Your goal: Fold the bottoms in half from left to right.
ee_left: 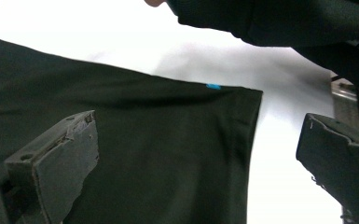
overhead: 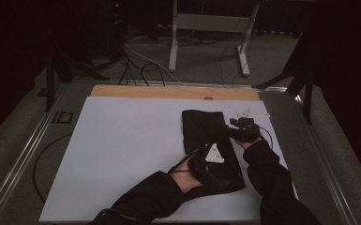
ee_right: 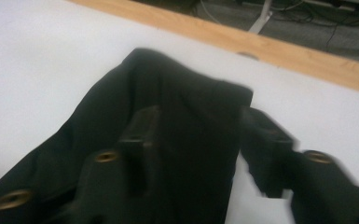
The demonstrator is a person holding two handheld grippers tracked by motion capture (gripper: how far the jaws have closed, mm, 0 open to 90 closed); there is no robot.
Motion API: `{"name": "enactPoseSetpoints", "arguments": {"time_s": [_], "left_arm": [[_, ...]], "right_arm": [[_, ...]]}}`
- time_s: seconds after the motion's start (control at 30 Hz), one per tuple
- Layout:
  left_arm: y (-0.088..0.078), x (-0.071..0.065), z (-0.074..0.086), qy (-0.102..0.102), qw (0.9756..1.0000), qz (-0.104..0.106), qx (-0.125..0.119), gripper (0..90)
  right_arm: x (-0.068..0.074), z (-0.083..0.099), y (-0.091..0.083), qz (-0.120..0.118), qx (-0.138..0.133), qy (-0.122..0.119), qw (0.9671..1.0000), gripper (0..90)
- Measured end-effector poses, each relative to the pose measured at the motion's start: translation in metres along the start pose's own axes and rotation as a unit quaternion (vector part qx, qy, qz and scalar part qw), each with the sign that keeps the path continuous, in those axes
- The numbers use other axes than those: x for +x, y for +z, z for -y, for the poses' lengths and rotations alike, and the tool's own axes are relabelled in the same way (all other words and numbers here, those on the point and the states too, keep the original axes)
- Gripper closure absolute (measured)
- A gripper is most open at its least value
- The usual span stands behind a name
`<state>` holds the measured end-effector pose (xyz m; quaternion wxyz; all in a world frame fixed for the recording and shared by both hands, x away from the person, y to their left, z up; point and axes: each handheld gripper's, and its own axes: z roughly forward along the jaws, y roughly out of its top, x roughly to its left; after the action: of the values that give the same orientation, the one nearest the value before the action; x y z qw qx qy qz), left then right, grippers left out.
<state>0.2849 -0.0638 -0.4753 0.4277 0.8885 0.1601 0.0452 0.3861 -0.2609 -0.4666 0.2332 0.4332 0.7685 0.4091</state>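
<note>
high view: overhead, facing forward | gripper views: close, low | shared: black cloth (overhead: 211, 140)

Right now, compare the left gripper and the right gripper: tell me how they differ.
The left gripper has its jaws spread wide above the flat black cloth garment, gripping nothing; the right gripper has its jaws narrower, with a raised fold of that garment between them. The left gripper sits over the garment's near end, the right gripper at its far right edge. Both have black jaws and work on the white table surface.
</note>
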Motion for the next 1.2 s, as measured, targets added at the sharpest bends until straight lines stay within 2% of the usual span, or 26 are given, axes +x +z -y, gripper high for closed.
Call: {"name": "enactPoseSetpoints", "arguments": {"time_s": [0.03, 0.07, 0.13, 0.3, 0.43, 0.57, 0.63, 0.67, 0.87, 0.9, 0.93, 1.03, 1.1, 1.2], "left_arm": [[-0.001, 0.0, 0.002, -0.001, 1.0, 0.001, 0.001, 0.9], [-0.002, -0.001, 0.004, 0.0, 1.0, 0.003, 0.002, 0.9], [-0.004, -0.001, 0.008, -0.004, 1.0, 0.005, 0.001, 0.9], [-0.014, 0.005, 0.019, -0.018, 0.9997, 0.005, -0.016, 0.9], [-0.021, 0.011, 0.029, -0.026, 0.9994, -0.003, -0.022, 0.9], [-0.023, 0.016, 0.038, -0.033, 0.9991, -0.015, -0.02, 1.0], [-0.024, 0.02, 0.042, -0.037, 0.9989, -0.019, -0.02, 1.0], [-0.025, 0.021, 0.044, -0.039, 0.9989, -0.021, -0.018, 1.0], [-0.028, 0.029, 0.049, -0.048, 0.9982, -0.032, -0.019, 1.0], [-0.029, 0.03, 0.049, -0.048, 0.9981, -0.035, -0.02, 1.0], [-0.03, 0.031, 0.05, -0.047, 0.998, -0.036, -0.02, 1.0], [-0.031, 0.034, 0.051, -0.045, 0.9979, -0.043, -0.017, 1.0], [-0.032, 0.036, 0.052, -0.046, 0.9977, -0.047, -0.018, 1.0], [-0.034, 0.04, 0.053, -0.049, 0.9974, -0.05, -0.019, 1.2]], "right_arm": [[0.001, 0.003, -0.001, -0.003, 0.002, -0.003, 1.0, 56.2], [0.003, 0.006, -0.002, -0.005, 0.007, -0.003, 1.0, 63.8], [0.006, 0.013, -0.005, -0.011, 0.012, -0.008, 0.9998, 70.1], [0.014, 0.033, -0.014, -0.026, 0.024, -0.005, 0.9993, 89.6], [0.019, 0.052, -0.021, -0.039, 0.037, -0.011, 0.9985, 89.9], [0.022, 0.07, -0.032, -0.053, 0.041, 0.001, 0.9978, 89.9], [0.023, 0.075, -0.034, -0.055, 0.044, -0.001, 0.9975, 89.9], [0.025, 0.084, -0.037, -0.048, 0.055, -0.011, 0.9973, 89.9], [0.014, 0.102, -0.035, -0.033, 0.076, -0.001, 0.9966, 89.9], [0.012, 0.103, -0.035, -0.034, 0.072, 0.004, 0.9968, 89.9], [0.011, 0.104, -0.035, -0.035, 0.071, 0.011, 0.9968, 89.9], [0.011, 0.104, -0.036, -0.027, 0.074, -0.001, 0.9969, 90.0], [0.009, 0.103, -0.035, -0.015, 0.074, 0.0, 0.9971, 90.0], [0.008, 0.103, -0.035, -0.015, 0.074, 0.0, 0.9971, 89.9]]}}
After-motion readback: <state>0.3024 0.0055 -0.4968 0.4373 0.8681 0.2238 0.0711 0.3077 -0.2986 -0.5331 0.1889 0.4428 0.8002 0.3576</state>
